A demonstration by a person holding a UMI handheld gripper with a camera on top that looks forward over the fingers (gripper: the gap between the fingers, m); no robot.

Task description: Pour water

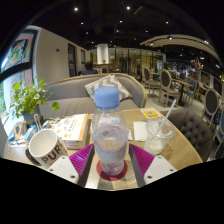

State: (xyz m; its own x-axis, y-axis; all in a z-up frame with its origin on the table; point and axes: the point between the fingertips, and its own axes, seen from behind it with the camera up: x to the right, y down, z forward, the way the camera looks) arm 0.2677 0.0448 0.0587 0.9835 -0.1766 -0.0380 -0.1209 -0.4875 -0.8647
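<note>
At lower centre, the gripper [112, 165] is clamped on the capped water bottle [110, 135]; pouring capped yields nothing, and tilting risks striking the glass [158, 137].

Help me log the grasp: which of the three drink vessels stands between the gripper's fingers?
The clear plastic bottle with the blue cap; the white printed mug and clear glass with a straw stand off to either side.

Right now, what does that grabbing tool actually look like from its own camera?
Only the two fingers of the gripper show. Each finger is a pale, whitish block with straight, angular edges, and each bears a magenta pad on its inner face. No cables or markings can be seen on them. The person holding the tool is out of view.
</note>
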